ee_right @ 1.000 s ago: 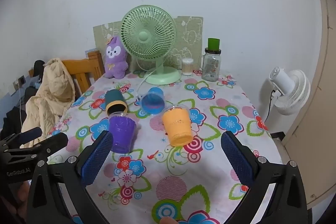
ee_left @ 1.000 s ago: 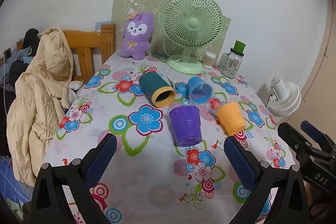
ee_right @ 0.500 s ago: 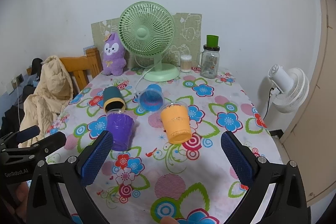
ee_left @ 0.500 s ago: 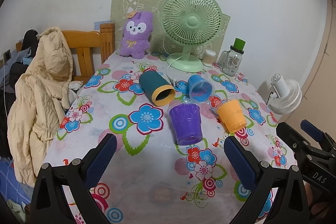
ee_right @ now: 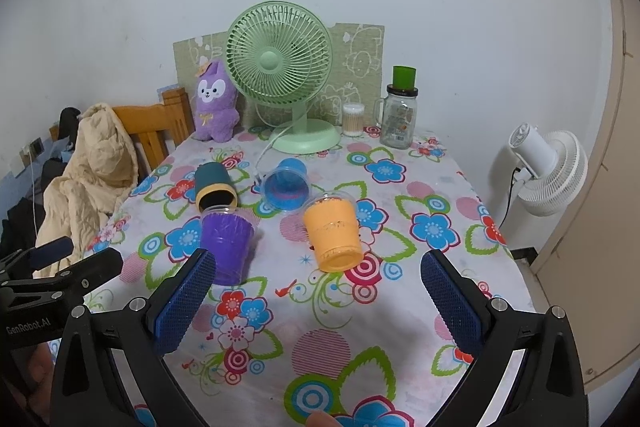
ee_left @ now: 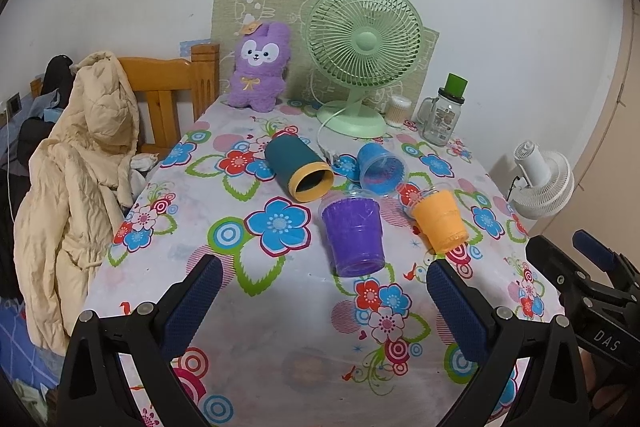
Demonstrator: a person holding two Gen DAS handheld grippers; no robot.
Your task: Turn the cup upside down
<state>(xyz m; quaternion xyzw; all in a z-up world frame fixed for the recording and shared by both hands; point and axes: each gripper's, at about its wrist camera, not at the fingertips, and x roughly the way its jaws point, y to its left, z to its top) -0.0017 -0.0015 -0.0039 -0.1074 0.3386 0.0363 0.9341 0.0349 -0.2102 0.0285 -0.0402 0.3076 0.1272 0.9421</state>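
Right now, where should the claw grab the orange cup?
Grip the orange cup across its tapered side wall, near the middle. It lies tipped over with its base toward the right claw, which is open with the cup between its fingers, so coming straight forward and pinching left to right looks best.

Soft, even indoor light, faint shadows, sharp focus throughout, strong fisheye bending with dark vignetted corners.
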